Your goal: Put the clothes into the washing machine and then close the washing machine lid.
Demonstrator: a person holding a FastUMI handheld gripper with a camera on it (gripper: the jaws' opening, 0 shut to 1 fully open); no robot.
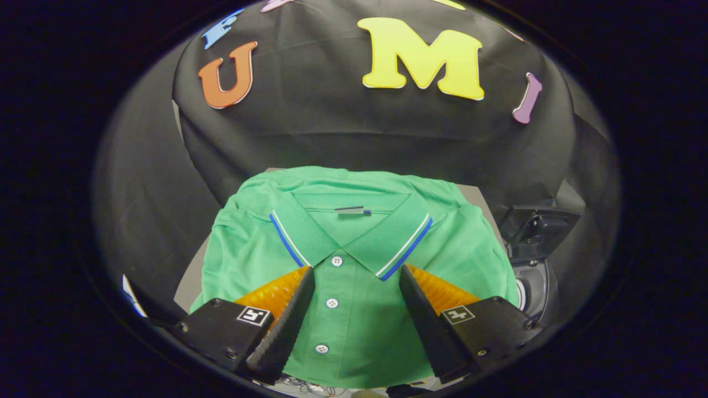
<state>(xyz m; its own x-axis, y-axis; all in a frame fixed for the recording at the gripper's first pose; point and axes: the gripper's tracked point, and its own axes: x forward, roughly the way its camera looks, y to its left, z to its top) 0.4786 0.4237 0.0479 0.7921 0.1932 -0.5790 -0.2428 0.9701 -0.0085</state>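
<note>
A green polo shirt (354,260) lies folded flat on a grey table (191,279), its collar edged in blue and white and its white buttons running down the front. My gripper (357,272) hovers over the shirt's chest, open, with the button placket showing in the wide gap between the two fingers. Nothing is held. To the right of the shirt stands a small dark washing machine (534,284) with its lid (539,224) raised.
Black cloth walls close in behind the table and on both sides. A strip of grey tabletop shows to the left of the shirt. Some thin wires (315,389) lie near the table's front edge, below the shirt's hem.
</note>
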